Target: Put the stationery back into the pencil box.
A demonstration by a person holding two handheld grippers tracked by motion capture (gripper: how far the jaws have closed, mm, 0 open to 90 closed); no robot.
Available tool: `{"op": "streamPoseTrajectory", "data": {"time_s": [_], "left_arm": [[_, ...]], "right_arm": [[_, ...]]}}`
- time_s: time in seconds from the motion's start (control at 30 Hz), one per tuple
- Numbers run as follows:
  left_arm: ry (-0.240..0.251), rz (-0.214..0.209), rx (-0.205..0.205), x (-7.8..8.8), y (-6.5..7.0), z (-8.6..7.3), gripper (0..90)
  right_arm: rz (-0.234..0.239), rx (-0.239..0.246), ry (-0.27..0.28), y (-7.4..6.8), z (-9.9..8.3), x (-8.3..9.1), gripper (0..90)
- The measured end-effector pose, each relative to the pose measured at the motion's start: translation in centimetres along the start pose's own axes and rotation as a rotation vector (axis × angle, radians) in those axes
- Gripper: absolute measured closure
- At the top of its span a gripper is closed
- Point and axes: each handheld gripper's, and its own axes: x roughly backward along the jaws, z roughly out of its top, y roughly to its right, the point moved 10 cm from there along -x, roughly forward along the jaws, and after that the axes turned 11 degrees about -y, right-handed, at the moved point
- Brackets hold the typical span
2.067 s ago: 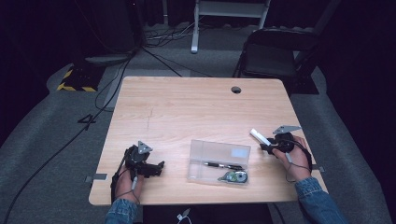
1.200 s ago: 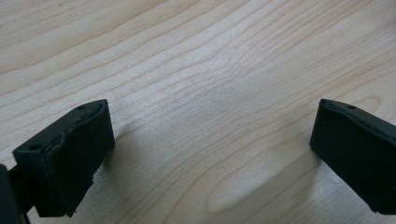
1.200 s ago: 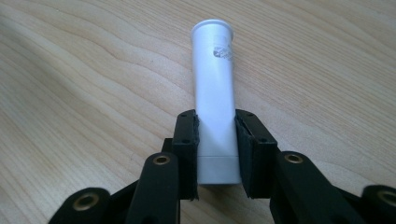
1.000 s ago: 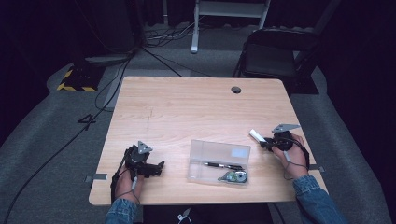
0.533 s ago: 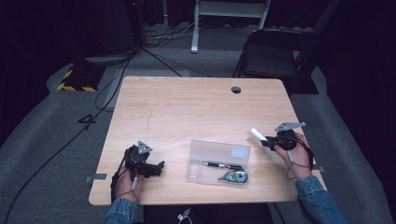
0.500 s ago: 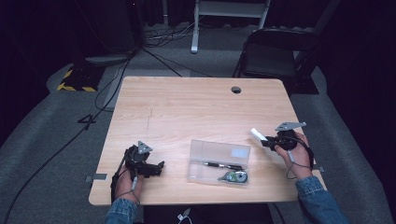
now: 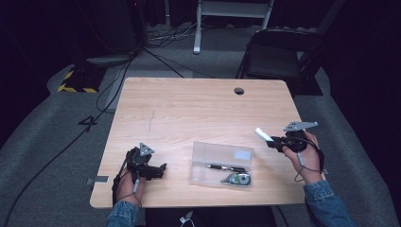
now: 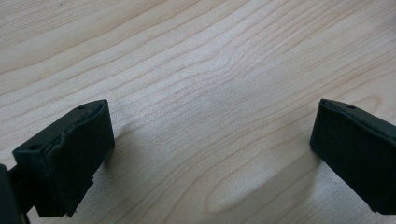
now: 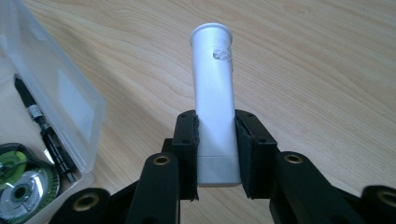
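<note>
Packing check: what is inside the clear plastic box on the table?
Inside the clear box: a black pen and a green-and-silver round item. Nothing more is discernible.

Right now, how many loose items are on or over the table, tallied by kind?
White tube, held in the right gripper: 1
Clear plastic box: 1
Black pen, in the box: 1
Green and silver tape dispenser, in the box: 1
Total: 4
</note>
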Motion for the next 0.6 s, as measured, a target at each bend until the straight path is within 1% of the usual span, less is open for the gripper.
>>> {"op": "streamPoseTrajectory", "data": {"time_s": [0.07, 0.2, 0.23, 0.27, 0.3, 0.43, 0.47, 0.5, 0.53, 0.6], "left_arm": [[0.0, 0.0, 0.0, 0.0, 0.0, 0.0, 0.0], [0.0, 0.0, 0.0, 0.0, 0.0, 0.0, 0.0], [0.0, 0.0, 0.0, 0.0, 0.0, 0.0, 0.1], [0.0, 0.0, 0.0, 0.0, 0.0, 0.0, 0.1], [0.0, -0.001, 0.002, 0.0, 0.0, 0.0, 0.1], [0.0, 0.006, 0.007, 0.0, 0.0, 0.0, 0.1], [-0.001, 0.008, 0.008, 0.0, 0.0, -0.1, 0.1], [0.001, 0.005, 0.018, 0.0, 0.1, -0.1, 0.1], [-0.001, 0.008, 0.014, 0.1, 0.1, -0.1, 0.1], [-0.001, 0.009, 0.018, 0.1, 0.1, -0.2, 0.1]], "right_arm": [[0.001, 0.006, 0.004, -0.2, 0.1, 0.2, 71.4], [0.02, 0.028, 0.013, -1.3, 0.8, 0.9, 71.4], [0.027, 0.043, 0.019, -1.9, 1.1, 1.3, 71.4], [0.027, 0.043, 0.019, -1.9, 1.1, 1.3, 71.4], [0.033, 0.049, 0.022, -2.2, 1.3, 1.4, 71.4], [0.056, 0.087, 0.034, -3.7, 2.1, 2.1, 71.4], [0.06, 0.097, 0.033, -4.0, 2.3, 2.3, 71.4], [0.064, 0.106, 0.034, -4.4, 2.5, 2.3, 71.4], [0.068, 0.115, 0.034, -4.7, 2.6, 2.4, 71.4], [0.079, 0.132, 0.033, -5.3, 2.9, 2.5, 71.4]]}}
